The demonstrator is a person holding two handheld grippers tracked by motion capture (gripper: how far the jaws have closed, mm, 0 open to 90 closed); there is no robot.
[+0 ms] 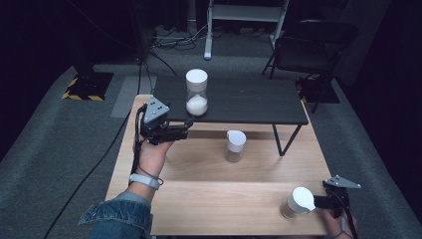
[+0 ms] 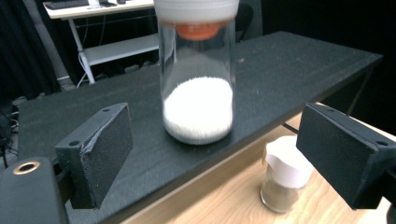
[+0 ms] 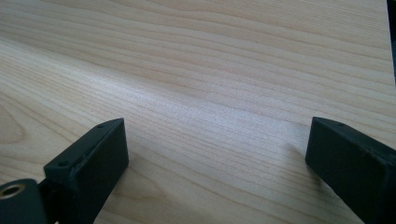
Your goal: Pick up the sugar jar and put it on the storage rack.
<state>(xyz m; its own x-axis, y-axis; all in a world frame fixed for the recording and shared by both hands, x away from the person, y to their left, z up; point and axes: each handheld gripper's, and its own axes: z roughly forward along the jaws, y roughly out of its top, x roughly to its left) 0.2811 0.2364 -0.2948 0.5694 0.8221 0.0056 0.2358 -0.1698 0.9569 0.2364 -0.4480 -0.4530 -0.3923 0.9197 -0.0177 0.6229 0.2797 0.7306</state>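
As it stands ahead, jar (image 2: 197, 93), left claw (image 2: 215, 154) agape

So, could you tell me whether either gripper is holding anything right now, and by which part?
Nothing is held. The left gripper has open jaws short of the tall jar on the black shelf; the right gripper is open over bare wooden table.

A dim room with grey carpet (image 1: 45, 144) underfoot. A pale wooden table (image 1: 219, 196) carries a low black shelf (image 1: 249, 102) on thin metal legs. Behind stand 1 dark folding chair (image 1: 311, 45) and a white desk frame (image 1: 246, 12); cables (image 1: 174, 40) trail over the floor, beside a yellow-black striped base (image 1: 82, 89).
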